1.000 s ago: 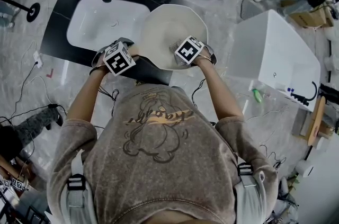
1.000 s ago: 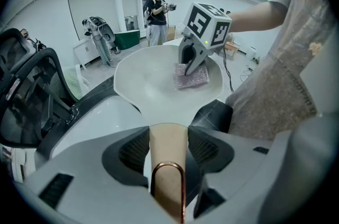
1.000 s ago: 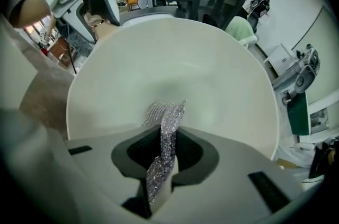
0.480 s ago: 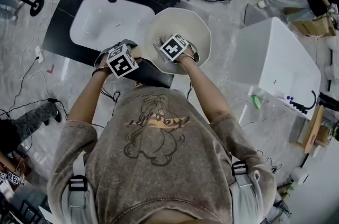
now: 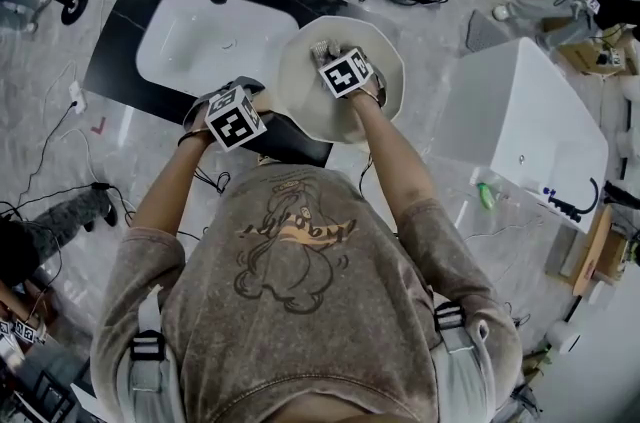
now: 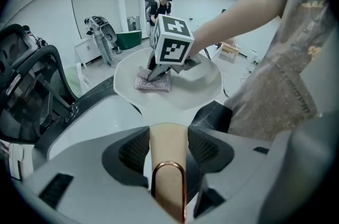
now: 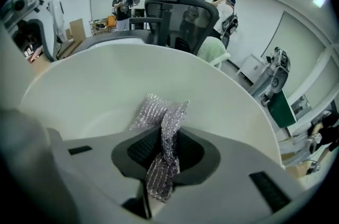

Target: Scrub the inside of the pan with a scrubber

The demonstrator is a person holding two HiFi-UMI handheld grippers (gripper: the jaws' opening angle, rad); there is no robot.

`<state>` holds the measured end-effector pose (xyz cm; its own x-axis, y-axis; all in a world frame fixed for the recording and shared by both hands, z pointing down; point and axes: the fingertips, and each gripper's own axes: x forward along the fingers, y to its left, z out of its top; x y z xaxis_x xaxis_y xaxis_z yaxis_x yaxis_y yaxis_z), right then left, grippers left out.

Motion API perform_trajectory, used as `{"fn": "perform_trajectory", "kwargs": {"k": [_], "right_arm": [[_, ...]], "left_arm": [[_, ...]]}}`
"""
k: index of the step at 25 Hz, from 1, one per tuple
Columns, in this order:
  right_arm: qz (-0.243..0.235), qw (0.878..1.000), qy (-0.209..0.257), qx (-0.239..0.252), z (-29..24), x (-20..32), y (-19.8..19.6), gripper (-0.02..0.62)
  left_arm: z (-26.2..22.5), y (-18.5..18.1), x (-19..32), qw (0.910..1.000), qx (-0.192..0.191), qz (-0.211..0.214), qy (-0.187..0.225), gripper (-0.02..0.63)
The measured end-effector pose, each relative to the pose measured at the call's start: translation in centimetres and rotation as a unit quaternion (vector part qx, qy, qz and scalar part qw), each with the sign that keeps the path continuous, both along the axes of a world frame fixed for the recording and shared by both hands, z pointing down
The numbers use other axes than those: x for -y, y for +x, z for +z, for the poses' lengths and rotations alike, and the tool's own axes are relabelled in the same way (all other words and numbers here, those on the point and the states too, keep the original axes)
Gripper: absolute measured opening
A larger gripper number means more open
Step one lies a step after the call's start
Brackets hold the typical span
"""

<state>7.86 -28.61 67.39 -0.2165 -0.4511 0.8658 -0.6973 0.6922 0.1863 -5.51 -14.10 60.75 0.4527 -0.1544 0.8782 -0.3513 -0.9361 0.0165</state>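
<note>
Scrubbing looks under way — right claw [image 7: 165, 150] pinches the scrubber [image 7: 159, 112] down inside the pan [image 5: 390, 83], left claw [image 6: 168, 135] clamps the handle [image 6: 168, 164] — more passes likely remain.

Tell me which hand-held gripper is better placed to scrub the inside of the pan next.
Right. The right hand-held gripper pinches the scrubber inside the pan; the left hand-held gripper is closed on the handle, steadying it.
</note>
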Motion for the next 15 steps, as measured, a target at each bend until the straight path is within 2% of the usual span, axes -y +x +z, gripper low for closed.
{"fn": "perform_trajectory", "kwargs": {"k": [4,7,12,15], "right_arm": [[0.014,0.999,-0.003,-0.033,0.2,0.7,3.6,0.08],[0.017,0.998,-0.031,-0.051,0.4,0.2,5.8,0.08],[-0.028,0.991,-0.08,-0.105,0.6,-2.4,6.5,0.078],[-0.045,0.988,-0.102,-0.111,0.6,-4.3,6.3,0.078]], "left_arm": [[0.1,-0.1,0.1,1.0,0.0,0.0,0.0,0.242],[0.1,-0.1,0.1,1.0,-0.002,-0.002,-0.002,0.242],[0.1,-0.2,0.0,1.0,-0.004,-0.007,-0.004,0.242],[0.0,-0.2,0.1,0.9999,-0.003,-0.009,-0.005,0.242]]}}
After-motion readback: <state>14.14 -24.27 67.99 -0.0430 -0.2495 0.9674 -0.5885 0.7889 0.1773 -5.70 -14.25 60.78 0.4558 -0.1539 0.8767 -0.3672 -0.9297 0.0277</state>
